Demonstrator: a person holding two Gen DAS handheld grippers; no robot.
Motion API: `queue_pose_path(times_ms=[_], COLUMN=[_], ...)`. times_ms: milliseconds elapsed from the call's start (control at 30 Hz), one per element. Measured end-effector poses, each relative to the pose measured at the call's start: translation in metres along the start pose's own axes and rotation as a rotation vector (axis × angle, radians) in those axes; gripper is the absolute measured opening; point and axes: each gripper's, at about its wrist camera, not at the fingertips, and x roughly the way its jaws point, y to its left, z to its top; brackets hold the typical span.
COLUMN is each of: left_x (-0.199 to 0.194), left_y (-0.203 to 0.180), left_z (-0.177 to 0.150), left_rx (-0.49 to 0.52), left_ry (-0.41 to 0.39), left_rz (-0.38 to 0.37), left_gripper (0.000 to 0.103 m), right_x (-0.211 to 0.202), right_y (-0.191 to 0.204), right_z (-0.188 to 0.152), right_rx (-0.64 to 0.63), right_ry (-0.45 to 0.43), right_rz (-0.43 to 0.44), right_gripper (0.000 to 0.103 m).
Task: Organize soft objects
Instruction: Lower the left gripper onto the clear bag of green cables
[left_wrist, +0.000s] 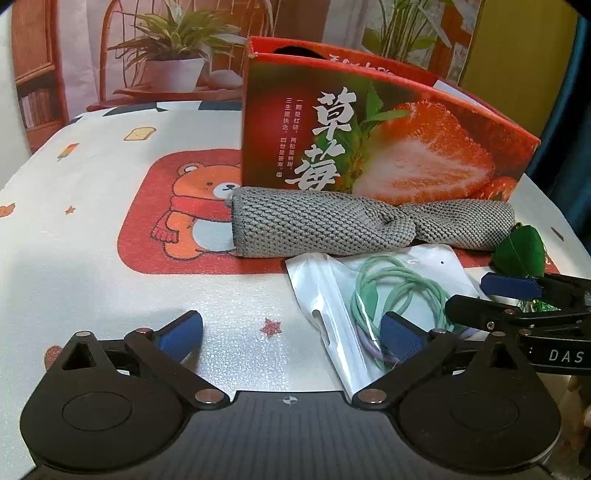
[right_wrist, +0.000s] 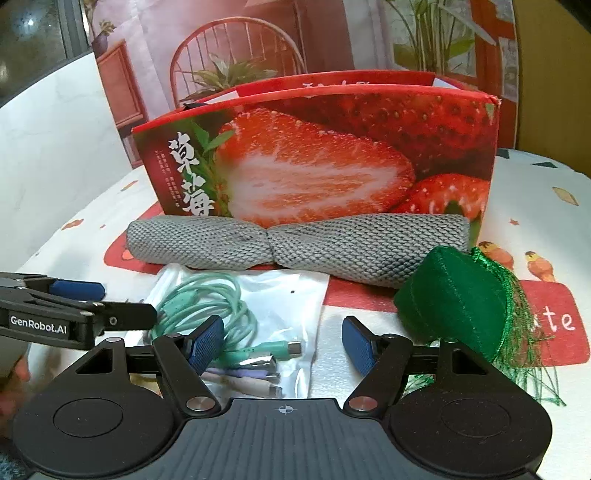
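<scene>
A rolled grey knit cloth (left_wrist: 369, 225) lies on the surface (left_wrist: 92, 221) against the foot of a red strawberry box (left_wrist: 388, 140), well ahead of both grippers. The left gripper (left_wrist: 291, 338) has its jaws wide apart over bare surface, nothing between them; its right pad sits on the edge of a clear bag of green cable (left_wrist: 373, 299). The right gripper (right_wrist: 282, 347) has jaws apart above that bag, not pressing it. A green felt pouch (right_wrist: 454, 306) with tassels lies just right of the right jaws.
</scene>
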Motion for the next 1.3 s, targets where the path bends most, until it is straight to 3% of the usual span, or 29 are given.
queue_pose_path(times_ms=[167,400,667,767,833,933,1033,1300], left_x=[0.000,0.001,0.000,-0.004,-0.006,-0.007,-0.004,0.003], left_y=[0.000,0.000,0.000,0.000,0.000,-0.001,-0.002,-0.008], left_z=[0.001,0.002,0.002,0.003,0.004,0.006,0.008,0.013], left_rx=[-0.001,0.002,-0.004,-0.014,-0.020,-0.026,-0.033,-0.040], left_ry=[0.008,0.010,0.013,0.003,0.002,0.006,0.022,0.048], left_rz=[-0.001,-0.002,-0.003,-0.014,-0.053,-0.099,-0.122,-0.175], left_gripper=[0.103,0.103,0.102,0.089,0.068,0.054,0.053,0.052], right_x=[0.000,0.003,0.001,0.001,0.001,0.000,0.000,0.000], right_y=[-0.002,0.003,-0.002,-0.003,-0.003,-0.002,-0.002,-0.002], right_z=[0.000,0.000,-0.001,-0.002,-0.002,-0.001,-0.001,-0.001], right_rx=[0.008,-0.009,0.004,0.003,0.003,0.011,0.016,0.024], right_ry=[0.006,0.015,0.009,0.007,0.006,0.009,0.015,0.012], right_rz=[0.008,-0.003,0.001,0.005,0.017,0.042,0.071,0.081], right_gripper=[0.069,0.085,0.084,0.083,0.076,0.067,0.060,0.059])
